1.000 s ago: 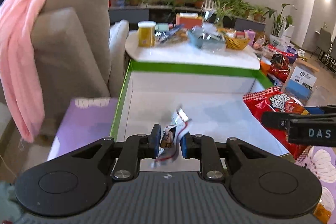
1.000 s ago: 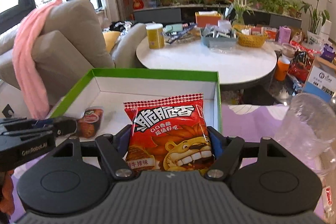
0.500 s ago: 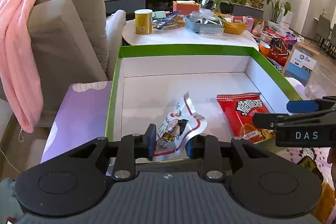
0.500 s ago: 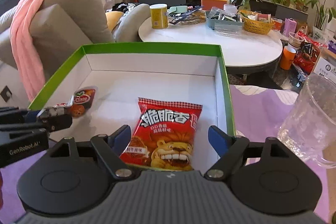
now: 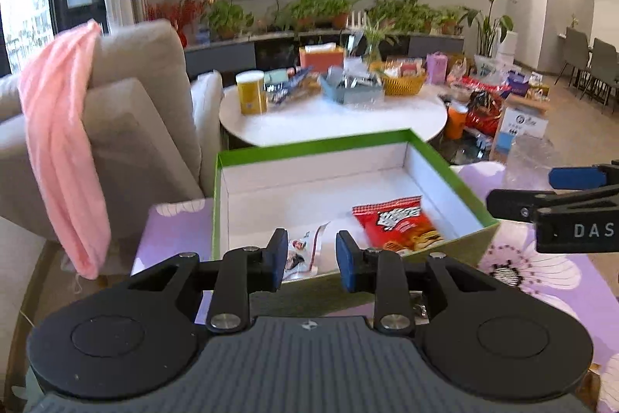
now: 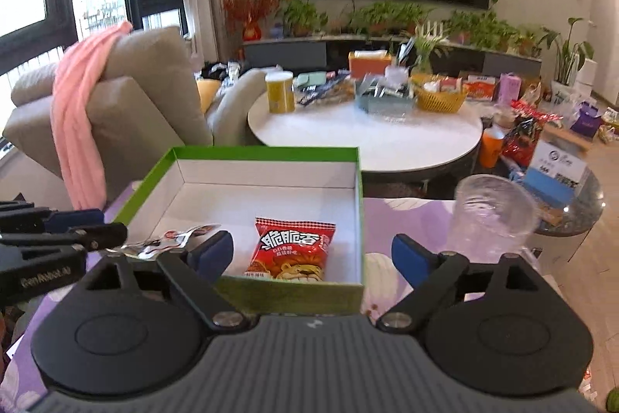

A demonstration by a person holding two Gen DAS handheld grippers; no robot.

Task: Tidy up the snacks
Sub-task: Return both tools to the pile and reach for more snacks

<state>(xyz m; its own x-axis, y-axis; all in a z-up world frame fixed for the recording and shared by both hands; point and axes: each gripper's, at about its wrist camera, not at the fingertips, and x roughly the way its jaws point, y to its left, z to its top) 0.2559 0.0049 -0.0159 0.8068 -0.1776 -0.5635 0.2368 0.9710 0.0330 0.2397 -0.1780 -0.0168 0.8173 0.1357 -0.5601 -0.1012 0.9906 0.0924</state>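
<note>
A green-rimmed white box [image 5: 317, 141] [image 6: 263, 153] stands on the purple flowered cloth. A red snack bag [image 5: 398, 225] [image 6: 292, 248] lies flat in it on the right. A silver-white snack packet [image 5: 309, 252] [image 6: 170, 242] lies in it on the left. My left gripper [image 5: 308, 260] is open and empty, just short of the box's near wall, above the silver packet. My right gripper [image 6: 312, 254] is wide open and empty, pulled back over the near wall in front of the red bag.
A clear plastic cup [image 6: 489, 215] stands right of the box. A round white table [image 6: 367, 134] with snacks, a yellow can [image 6: 279, 91] and a basket is behind. A beige sofa [image 6: 127, 95] with a pink cloth [image 6: 77, 119] is at left.
The left gripper opened and let the silver packet go into the box. Both grippers drew back and up from the box; the red bag lies released.
</note>
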